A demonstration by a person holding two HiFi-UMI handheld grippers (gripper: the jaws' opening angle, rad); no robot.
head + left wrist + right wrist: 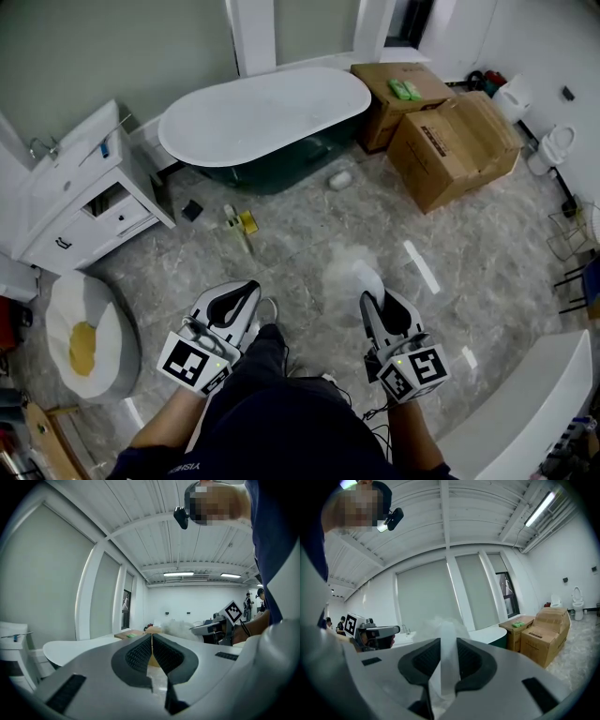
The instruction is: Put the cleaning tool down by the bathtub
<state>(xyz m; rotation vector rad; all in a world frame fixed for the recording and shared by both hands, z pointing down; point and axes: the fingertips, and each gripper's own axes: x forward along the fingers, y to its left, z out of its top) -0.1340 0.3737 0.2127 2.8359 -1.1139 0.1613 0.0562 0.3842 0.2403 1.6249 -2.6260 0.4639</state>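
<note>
The right tool (367,297) is clamped on a thin fold of the fluffy white duster (354,272), well short of the bathtub (267,117) at the floor's far edge. That soft pinch could slip, leaving the duster mid-floor. A yellow item (246,223) and a black square (191,210) lie before the tub, so a careless drop might land on them.

The right gripper view alone shows the pads squeezing the duster (446,634). The head view alone shows the gap and the clutter. The left gripper view shows the left tool (152,656) closed and empty.
</note>
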